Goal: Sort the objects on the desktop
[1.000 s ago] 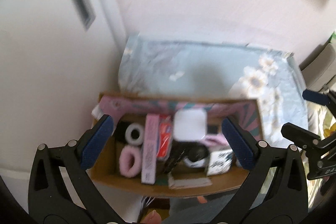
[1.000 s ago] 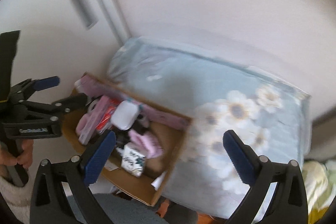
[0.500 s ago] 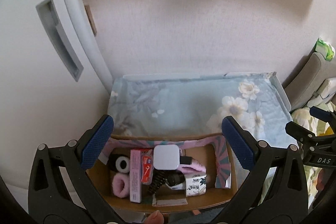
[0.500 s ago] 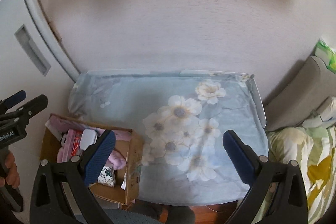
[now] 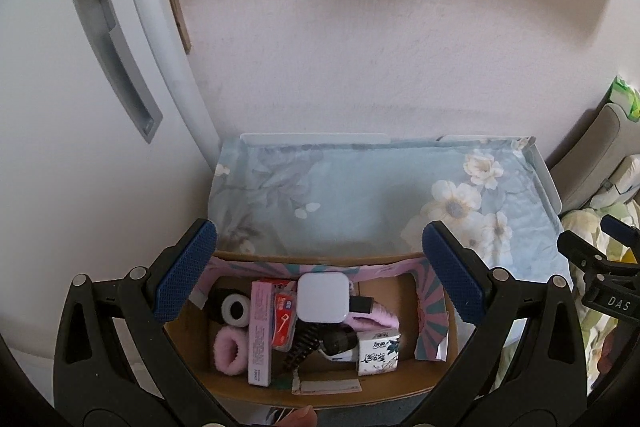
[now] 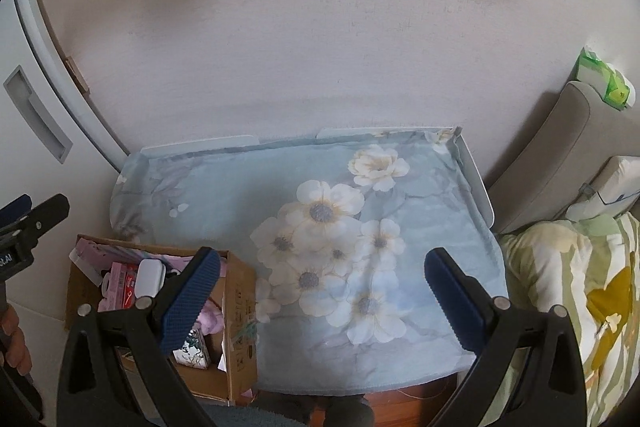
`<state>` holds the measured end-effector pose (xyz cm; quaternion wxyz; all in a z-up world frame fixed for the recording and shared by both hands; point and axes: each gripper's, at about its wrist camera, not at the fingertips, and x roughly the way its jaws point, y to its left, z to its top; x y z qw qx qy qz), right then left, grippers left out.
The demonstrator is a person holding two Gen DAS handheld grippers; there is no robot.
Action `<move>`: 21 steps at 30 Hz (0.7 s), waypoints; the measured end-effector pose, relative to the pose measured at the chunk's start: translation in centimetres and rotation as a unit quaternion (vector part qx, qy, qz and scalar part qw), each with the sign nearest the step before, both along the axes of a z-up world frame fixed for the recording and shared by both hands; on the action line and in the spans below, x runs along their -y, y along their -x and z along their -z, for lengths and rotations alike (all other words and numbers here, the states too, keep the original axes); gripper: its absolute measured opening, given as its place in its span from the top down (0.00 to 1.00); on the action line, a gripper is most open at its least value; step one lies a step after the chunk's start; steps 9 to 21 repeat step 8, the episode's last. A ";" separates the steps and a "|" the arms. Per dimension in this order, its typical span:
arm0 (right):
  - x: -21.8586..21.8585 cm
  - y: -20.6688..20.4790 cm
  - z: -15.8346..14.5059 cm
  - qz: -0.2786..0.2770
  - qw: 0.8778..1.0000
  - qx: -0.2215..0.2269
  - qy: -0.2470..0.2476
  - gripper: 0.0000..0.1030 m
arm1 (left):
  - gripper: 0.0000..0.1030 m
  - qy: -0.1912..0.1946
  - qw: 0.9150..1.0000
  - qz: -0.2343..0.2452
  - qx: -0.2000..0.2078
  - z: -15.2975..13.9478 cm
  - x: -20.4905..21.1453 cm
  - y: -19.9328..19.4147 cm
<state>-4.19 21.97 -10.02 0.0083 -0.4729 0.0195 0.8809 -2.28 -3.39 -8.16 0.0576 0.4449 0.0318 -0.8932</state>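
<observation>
A cardboard box (image 5: 450, 343) holds several small items: a white square charger (image 5: 322, 298), a pink carton (image 5: 260, 331), a pink scrunchie (image 5: 229, 351), a roll of tape (image 5: 235, 308), a black comb (image 5: 302, 345) and a tissue pack (image 5: 378, 347). My left gripper (image 5: 318, 275) is open and empty, high above the box. My right gripper (image 6: 322, 297) is open and empty above the flowered blue cloth (image 6: 320, 227) on the desk. The box (image 6: 240, 311) sits at the desk's left front corner in the right wrist view.
A white cabinet door (image 5: 80, 107) with a recessed handle stands at the left. A plain wall (image 6: 300, 27) runs behind the desk. A grey cushion (image 6: 560, 147) and a green-yellow blanket (image 6: 580, 287) lie at the right.
Both grippers have risen and pulled back from the box, so the whole desk and wall are in view. Both stay open and empty.
</observation>
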 end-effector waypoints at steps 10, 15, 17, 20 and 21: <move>0.4 0.0 0.4 -0.008 1.000 0.004 0.003 0.01 | 0.00 0.012 1.000 0.008 0.000 0.5 -0.5 -0.1; 0.4 0.0 0.4 -0.008 1.000 0.004 0.003 0.01 | 0.00 0.012 1.000 0.008 0.000 0.5 -0.5 -0.1; 0.4 0.0 0.4 -0.008 1.000 0.004 0.003 0.01 | 0.00 0.012 1.000 0.008 0.000 0.5 -0.5 -0.1; 0.4 0.0 0.4 -0.008 1.000 0.004 0.003 0.01 | 0.00 0.012 1.000 0.008 0.000 0.5 -0.5 -0.1; 0.4 0.0 0.4 -0.008 1.000 0.004 0.003 0.01 | 0.00 0.012 1.000 0.008 0.000 0.5 -0.5 -0.1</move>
